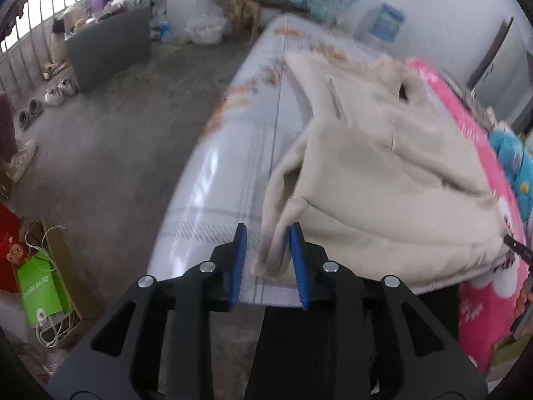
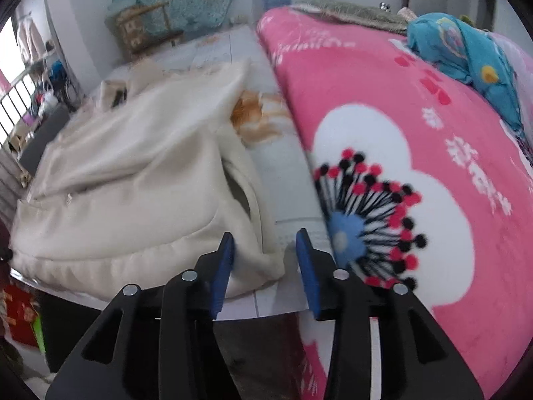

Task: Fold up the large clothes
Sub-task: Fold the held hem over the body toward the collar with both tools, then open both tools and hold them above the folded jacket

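Cream garment (image 1: 383, 173) is lying bunched on the glossy table (image 1: 233, 153), its near edge reaching almost to the table's front rim, right beside a pink flowered blanket (image 2: 399, 153). Left gripper (image 1: 268, 263) is standing with its jaws parted, a fold of the cloth sitting loose between the blue pads. Right gripper (image 2: 265, 266) is likewise released, the garment's corner lying between its pads, brushing only the left one.

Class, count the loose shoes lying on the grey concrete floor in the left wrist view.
4: two pale shoes by the dark board, two dark shoes nearer the camera. More may be hidden.
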A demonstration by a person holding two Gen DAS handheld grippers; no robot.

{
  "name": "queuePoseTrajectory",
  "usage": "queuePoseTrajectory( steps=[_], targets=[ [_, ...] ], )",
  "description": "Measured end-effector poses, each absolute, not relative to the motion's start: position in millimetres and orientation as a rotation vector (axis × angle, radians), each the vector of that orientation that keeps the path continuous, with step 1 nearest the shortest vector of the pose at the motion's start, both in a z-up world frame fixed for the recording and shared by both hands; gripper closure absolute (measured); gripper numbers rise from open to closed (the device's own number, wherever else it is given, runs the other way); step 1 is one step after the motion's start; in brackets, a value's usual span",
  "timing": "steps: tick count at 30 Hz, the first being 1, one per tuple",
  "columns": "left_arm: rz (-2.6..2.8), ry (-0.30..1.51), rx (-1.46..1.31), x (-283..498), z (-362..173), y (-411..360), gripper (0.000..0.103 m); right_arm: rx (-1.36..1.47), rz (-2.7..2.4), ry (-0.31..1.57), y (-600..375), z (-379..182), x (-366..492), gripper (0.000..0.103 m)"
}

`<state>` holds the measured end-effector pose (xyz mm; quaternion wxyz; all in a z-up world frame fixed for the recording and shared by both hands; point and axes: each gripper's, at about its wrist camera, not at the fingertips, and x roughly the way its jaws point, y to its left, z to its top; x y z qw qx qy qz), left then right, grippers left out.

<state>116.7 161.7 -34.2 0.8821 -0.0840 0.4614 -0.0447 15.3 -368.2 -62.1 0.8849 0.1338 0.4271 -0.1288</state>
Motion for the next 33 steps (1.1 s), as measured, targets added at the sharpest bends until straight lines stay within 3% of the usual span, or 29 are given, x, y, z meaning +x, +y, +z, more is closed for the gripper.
queuePoseTrajectory(
  steps=[3, 6, 8, 10, 18, 19, 20, 21, 22, 23, 30, 33],
  targets=[
    [-0.039, 0.838, -0.089, 112.9, -13.2, 151.0, 0.079, 0.211, -0.3, 0.808, -356.8, -38.9, 11.9, 0.051],
    [-0.168, 0.806, -0.146, 120.4, -0.8, 126.8, 0.078, 0.199, -0.217, 0.766, -336.9, -26.4, 22.3, 0.046],
    [-0.314, 0.826, -0.162, 126.6, -1.7, 95.2, 0.072, 0.227, -0.091, 0.779, -316.7, -30.1, 37.9, 0.043],
    [-0.444, 0.872, -0.135, 133.0, -10.9, 56.4, 0.063, 0.241, 0.001, 0.808, -297.8, -39.4, 55.4, 0.043],
    [-0.519, 0.84, 0.181, 139.0, -54.1, -45.9, 0.062, 0.083, 0.056, 0.932, -242.1, -83.8, 110.9, 0.043],
    [-0.511, 0.833, 0.195, 137.0, -54.7, -48.2, 0.067, 0.052, 0.053, 0.92, -236.9, -84.5, 110.1, 0.047],
    [-0.506, 0.831, 0.195, 136.2, -54.9, -48.6, 0.08, 0.044, 0.062, 0.918, -235.8, -85.0, 105.8, 0.061],
    [-0.504, 0.832, 0.189, 137.2, -54.8, -49.6, 0.086, 0.042, 0.086, 0.913, -233.3, -83.7, 104.7, 0.077],
    [-0.511, 0.833, 0.185, 137.8, -54.8, -50.5, 0.095, 0.045, 0.096, 0.911, -232.3, -82.7, 104.3, 0.086],
    [-0.514, 0.831, 0.181, 139.3, -55.7, -52.1, 0.098, 0.042, 0.092, 0.913, -232.9, -82.1, 103.7, 0.095],
    [-0.523, 0.659, 0.131, 139.3, -13.0, -45.0, 0.1, 0.091, 0.067, 0.785, -237.9, -44.2, 95.9, 0.098],
    [-0.483, 0.673, 0.18, 148.7, -27.3, -54.1, 0.1, 0.082, 0.047, 0.762, -235.7, -44.3, 106.5, 0.098]
  ],
)
